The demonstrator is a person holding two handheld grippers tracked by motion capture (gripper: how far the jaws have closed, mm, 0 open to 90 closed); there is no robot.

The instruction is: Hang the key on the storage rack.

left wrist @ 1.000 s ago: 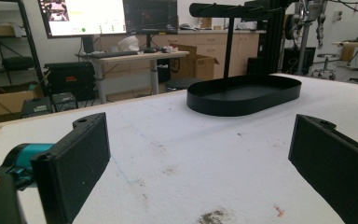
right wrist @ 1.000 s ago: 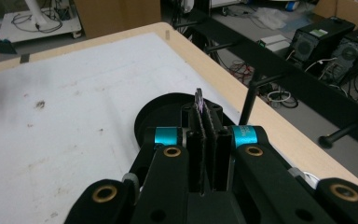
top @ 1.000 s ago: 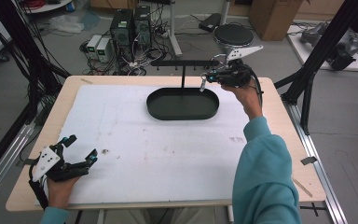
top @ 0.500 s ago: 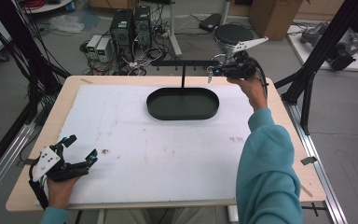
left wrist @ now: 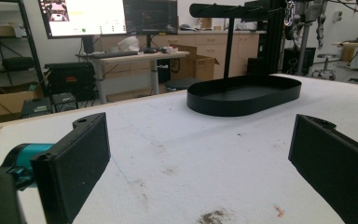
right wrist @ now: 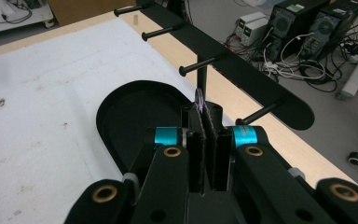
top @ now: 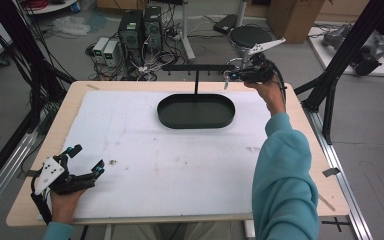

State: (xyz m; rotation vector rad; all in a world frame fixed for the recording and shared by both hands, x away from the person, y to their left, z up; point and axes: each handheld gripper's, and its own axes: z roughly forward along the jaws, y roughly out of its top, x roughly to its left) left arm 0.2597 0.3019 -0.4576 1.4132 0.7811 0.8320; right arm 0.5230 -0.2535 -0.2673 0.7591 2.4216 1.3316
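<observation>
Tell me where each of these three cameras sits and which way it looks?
High view: above the person's side, looking forward and down on the white-covered table; both forearms, left gripper and right gripper show.
Left gripper view: low over the table, looking between its open jaws toward the black oval metal tray.
Right gripper view: rides the raised right gripper, jaws shut on something small I cannot make out, looking down at the black peg bar.
All three share the tray and its peg stand.
</observation>
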